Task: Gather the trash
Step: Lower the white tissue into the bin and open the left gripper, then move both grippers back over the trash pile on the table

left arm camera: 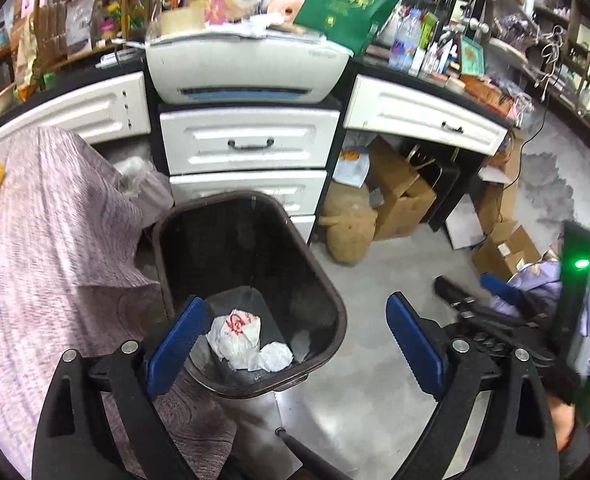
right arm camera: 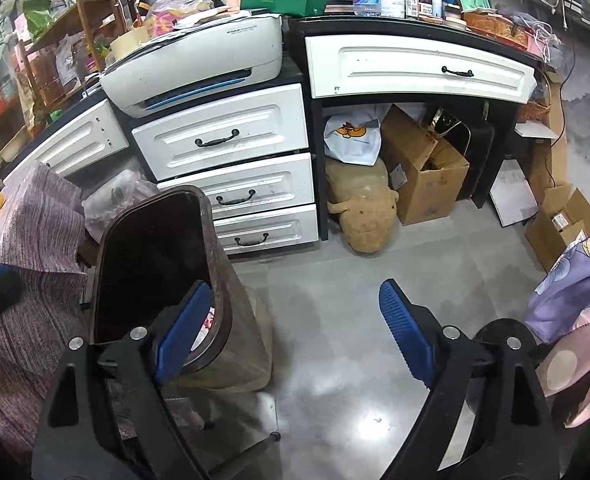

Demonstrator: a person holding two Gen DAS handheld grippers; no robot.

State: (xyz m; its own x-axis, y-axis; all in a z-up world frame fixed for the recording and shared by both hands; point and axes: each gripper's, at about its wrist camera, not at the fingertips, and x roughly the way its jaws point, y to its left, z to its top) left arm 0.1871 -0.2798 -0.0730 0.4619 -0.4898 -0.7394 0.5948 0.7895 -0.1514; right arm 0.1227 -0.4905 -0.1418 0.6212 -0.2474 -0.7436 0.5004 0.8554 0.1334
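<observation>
Crumpled white paper wrapper with red print [left arm camera: 237,338] lying in dark brown plastic bin [left arm camera: 331,280]. Left claw [left arm camera: 295,344] spread, empty; right claw [right arm camera: 291,332] spread, empty. Best lift clear without clipping rim.

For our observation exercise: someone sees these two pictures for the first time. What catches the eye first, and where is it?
First, the dark bin on the floor before the white drawers, with crumpled white trash at its bottom. Next, the blue-padded left gripper, open over the bin, and the right gripper, open and empty beside it. Above, a green bag stands on the cluttered counter next to a white printer.
</observation>
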